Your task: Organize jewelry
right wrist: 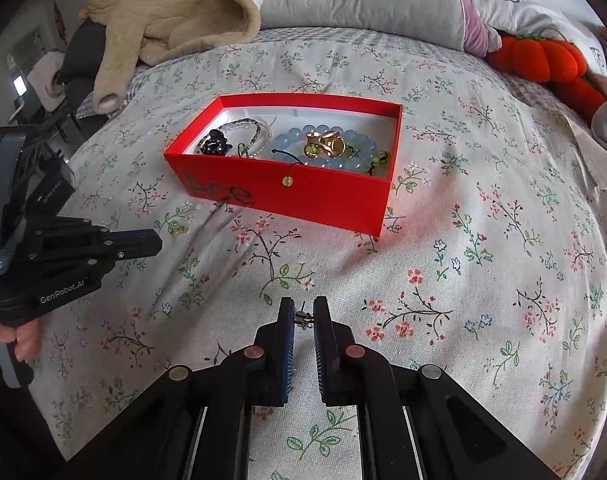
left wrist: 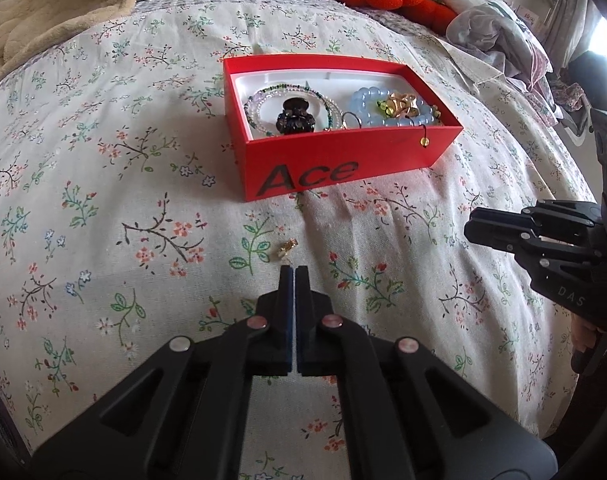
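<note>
Your left gripper (left wrist: 294,269) was fully closed and empty, just short of a gold earring (left wrist: 286,248). Your right gripper (right wrist: 303,312) pinched a small earring (right wrist: 302,317) narrowly, near the red box (right wrist: 303,196).

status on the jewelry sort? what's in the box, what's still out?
Done: the red box already holds the blue bead bracelet, gold ornament, beaded strands and dark hair clip. In hand: the right gripper pinches a small earring-like piece above the bedspread. Left: a small gold piece lies on the bedspread just ahead of the left gripper, which is shut and empty.
</note>
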The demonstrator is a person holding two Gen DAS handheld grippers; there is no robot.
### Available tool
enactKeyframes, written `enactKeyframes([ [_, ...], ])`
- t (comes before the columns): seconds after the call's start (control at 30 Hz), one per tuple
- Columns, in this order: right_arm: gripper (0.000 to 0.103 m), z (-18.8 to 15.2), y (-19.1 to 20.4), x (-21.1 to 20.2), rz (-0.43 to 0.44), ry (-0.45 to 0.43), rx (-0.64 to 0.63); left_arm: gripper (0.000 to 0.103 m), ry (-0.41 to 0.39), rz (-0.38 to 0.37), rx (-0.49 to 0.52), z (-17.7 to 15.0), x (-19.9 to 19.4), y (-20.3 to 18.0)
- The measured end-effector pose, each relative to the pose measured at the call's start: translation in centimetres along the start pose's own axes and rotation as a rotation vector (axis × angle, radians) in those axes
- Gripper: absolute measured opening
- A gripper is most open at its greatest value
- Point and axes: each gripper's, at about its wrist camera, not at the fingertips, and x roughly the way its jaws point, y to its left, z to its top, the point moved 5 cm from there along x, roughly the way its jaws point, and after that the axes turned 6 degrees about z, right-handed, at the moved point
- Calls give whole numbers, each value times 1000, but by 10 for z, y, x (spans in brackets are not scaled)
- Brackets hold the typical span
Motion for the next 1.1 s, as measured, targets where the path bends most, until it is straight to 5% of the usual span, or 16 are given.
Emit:
enactKeyframes([
  [0.5,9,32,12,-24,23,-91,11,1,-87,-80,-136,22,-38,27],
  [0.63,9,41,13,-26,28,-105,21,2,-52,-56,-95,19,-22,19],
  [0.7,9,42,14,-23,27,-100,20,26,-23,-42,-63,15,-9,12],
  [0.77,9,41,14,-18,26,-89,20,35,-20,-20,-27,12,-1,6],
  [1.1,9,26,10,-3,20,-33,3,31,30,50,51,7,29,-3],
])
